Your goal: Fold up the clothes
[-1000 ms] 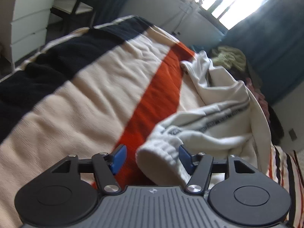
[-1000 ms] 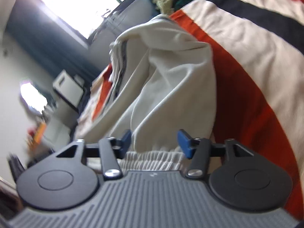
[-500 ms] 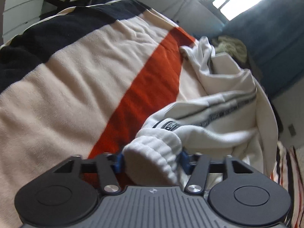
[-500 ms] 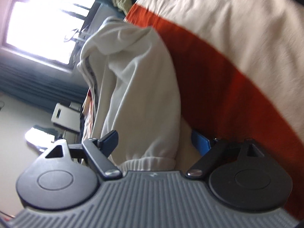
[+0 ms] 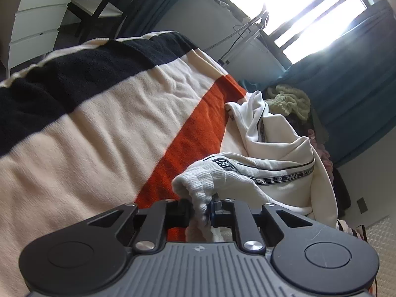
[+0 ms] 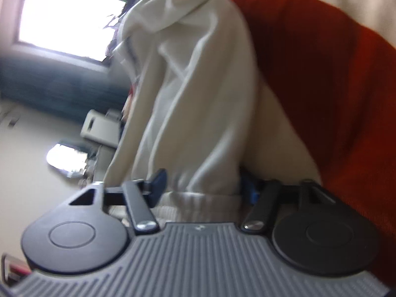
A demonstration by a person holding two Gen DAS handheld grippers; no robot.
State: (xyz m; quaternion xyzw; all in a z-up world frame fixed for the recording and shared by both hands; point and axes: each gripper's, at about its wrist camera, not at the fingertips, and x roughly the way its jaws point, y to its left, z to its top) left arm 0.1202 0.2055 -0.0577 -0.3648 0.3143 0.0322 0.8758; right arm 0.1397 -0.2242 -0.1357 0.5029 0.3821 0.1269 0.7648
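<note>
A cream sweatshirt with a black printed tape stripe lies crumpled on a striped blanket. My left gripper is shut on its ribbed cuff, lifted slightly off the blanket. In the right wrist view the same sweatshirt hangs away from my right gripper. Its blue pads stand apart around the ribbed hem, close to its sides. The view is blurred, so I cannot tell whether they grip it.
The blanket has black, cream and orange bands. A pile of other clothes lies at its far end by blue curtains and a bright window. White drawers stand at the far left.
My left gripper closed from open around the cuff to shut on it and lifted it. My right gripper tilted further; its jaws widened, then narrowed around the hem.
</note>
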